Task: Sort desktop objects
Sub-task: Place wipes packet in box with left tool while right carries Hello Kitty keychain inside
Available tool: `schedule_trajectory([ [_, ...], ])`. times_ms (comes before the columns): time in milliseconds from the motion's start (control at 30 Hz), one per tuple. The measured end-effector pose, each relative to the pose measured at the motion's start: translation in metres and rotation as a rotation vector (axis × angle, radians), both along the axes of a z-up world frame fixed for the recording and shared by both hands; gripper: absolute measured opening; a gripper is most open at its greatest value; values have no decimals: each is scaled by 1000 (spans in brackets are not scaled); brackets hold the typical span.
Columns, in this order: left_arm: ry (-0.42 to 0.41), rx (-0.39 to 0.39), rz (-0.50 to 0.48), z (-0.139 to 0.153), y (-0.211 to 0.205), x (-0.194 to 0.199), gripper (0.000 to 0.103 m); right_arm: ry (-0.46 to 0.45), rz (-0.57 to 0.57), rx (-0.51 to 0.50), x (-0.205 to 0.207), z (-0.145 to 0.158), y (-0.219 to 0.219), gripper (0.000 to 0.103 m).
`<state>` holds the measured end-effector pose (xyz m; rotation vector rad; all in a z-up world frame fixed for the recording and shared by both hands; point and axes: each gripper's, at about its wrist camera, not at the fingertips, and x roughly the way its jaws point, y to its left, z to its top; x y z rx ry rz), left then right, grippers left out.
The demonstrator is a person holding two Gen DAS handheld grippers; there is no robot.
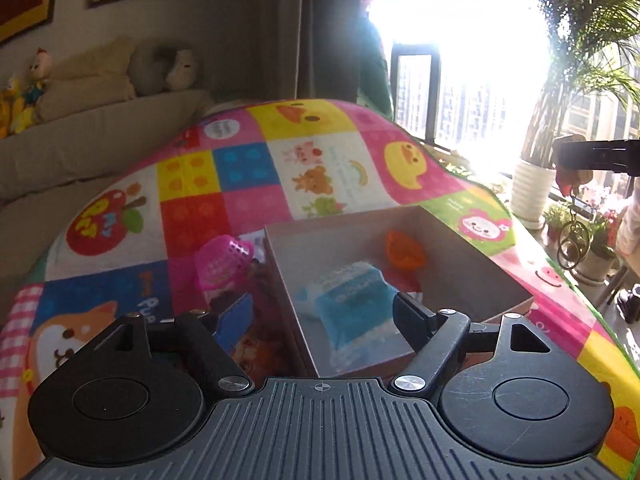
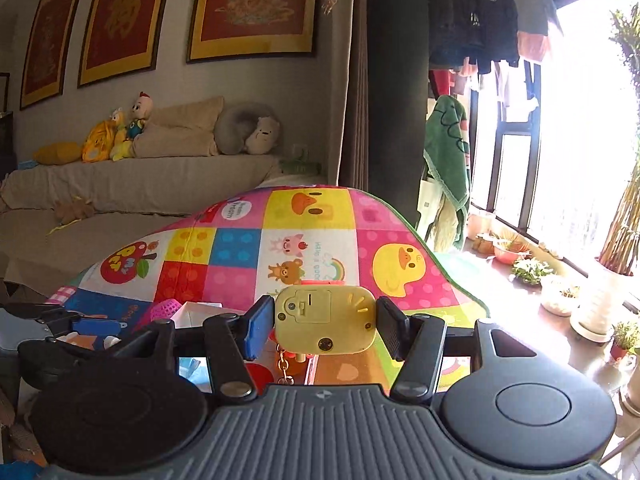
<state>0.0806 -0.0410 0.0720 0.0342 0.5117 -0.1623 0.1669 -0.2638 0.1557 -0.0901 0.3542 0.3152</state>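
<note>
The worktop (image 1: 328,168) is covered by a bright patchwork mat whose far edge curves across the middle of the left wrist view, with a sofa (image 1: 100,136) behind it at the upper left and a sunlit window at the upper right. An open cardboard box (image 1: 472,264) is set at the centre right of that view, its near wall just ahead of the left hand-held gripper (image 1: 320,320). A blue and white packet (image 1: 352,296) and an orange toy (image 1: 404,254) are seen inside the box. A pink mesh basket (image 1: 224,264) is placed just outside the box's left wall. Bare mat is left free beyond the box toward the far edge.

The left hand-held gripper is tilted down over the box, its jaws spread wide and nothing between them. The right hand-held gripper (image 2: 322,324) is raised above the mat and is closed on a yellow plastic toy (image 2: 324,324), from which a small chain (image 2: 284,364) hangs down. In the left wrist view it is seen at the right edge, well apart from the box.
</note>
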Motion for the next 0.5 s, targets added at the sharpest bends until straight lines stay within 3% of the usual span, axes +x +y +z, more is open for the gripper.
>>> schedule_trajectory([
  [267, 27, 31, 46, -16, 24, -37, 95, 88, 78, 93, 27, -19, 29, 56],
  [400, 61, 19, 98, -27, 43, -41, 95, 144, 75, 91, 31, -34, 34, 63],
  [500, 99, 11, 148, -39, 57, -43, 95, 153, 69, 61, 20, -43, 31, 63],
])
